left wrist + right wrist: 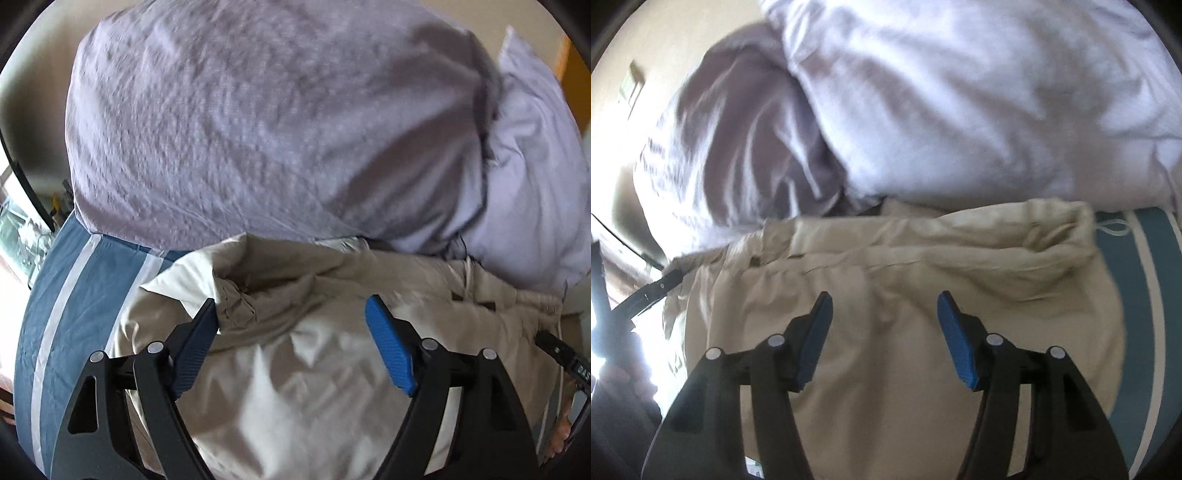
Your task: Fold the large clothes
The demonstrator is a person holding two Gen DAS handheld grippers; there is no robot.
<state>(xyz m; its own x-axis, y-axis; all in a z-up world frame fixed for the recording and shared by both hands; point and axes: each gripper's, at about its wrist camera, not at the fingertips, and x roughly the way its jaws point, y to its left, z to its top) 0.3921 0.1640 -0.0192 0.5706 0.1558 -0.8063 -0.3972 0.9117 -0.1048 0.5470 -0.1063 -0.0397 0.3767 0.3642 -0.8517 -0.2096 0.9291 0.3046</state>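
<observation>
A beige pair of trousers (pixel 314 354) lies crumpled on a blue bedsheet with white stripes (pixel 74 295). My left gripper (pixel 291 310) is open just above the beige cloth, near a bunched fold at its left fingertip. In the right wrist view the same trousers (pixel 886 266) lie with the waistband toward the pillows. My right gripper (pixel 884 304) is open above the cloth, holding nothing. The other gripper's black body (pixel 646 291) shows at the left edge.
Two lilac pillows (pixel 258 122) lie stacked just behind the trousers, also in the right wrist view (pixel 960 92). The striped sheet (pixel 1137 295) shows to the right. A cream wall is behind. A window lights the left edge.
</observation>
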